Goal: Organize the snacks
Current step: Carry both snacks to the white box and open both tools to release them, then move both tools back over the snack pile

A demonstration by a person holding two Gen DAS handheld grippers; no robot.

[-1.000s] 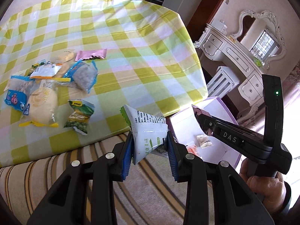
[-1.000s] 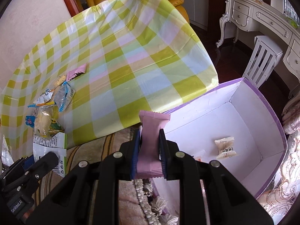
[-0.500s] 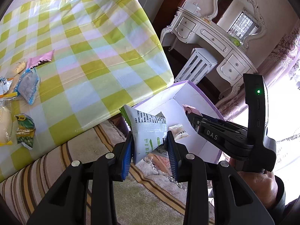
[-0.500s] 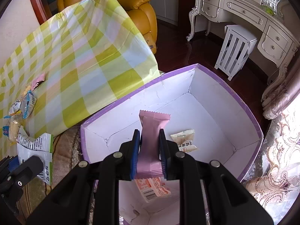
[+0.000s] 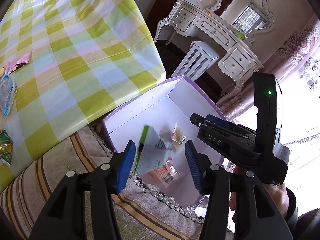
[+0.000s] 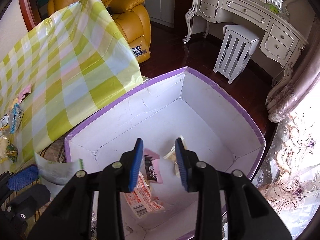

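Over the white box with a purple rim (image 5: 176,79) (image 6: 248,124), my left gripper (image 5: 160,160) has its jaws opening. The white-and-green packet (image 5: 153,154) sits blurred and tilted between them, free of the right pad. My right gripper (image 6: 159,160) also has its jaws opening. The pink packet (image 6: 152,166) has slipped below its pads and is dropping inside the box. A small beige packet (image 6: 172,155) and a red-and-white packet (image 6: 144,198) lie on the box floor. The right gripper (image 5: 220,138) shows in the left wrist view, and the left pad (image 6: 22,177) with its packet (image 6: 58,168) in the right.
A table under a green-checked cloth (image 5: 76,46) stands left of the box, with a pink packet (image 5: 19,63), a blue-edged bag (image 5: 7,96) and a green bag (image 5: 5,148) on it. A striped rug (image 5: 60,164) lies below. Beyond are a white stool (image 6: 236,50), a dressing table (image 6: 246,10) and a yellow armchair (image 6: 132,24).
Both grippers moved from the table edge to over the box. Each has opened its jaws and let go of its packet; the pink one has dropped lower, the white-and-green one has tipped over.
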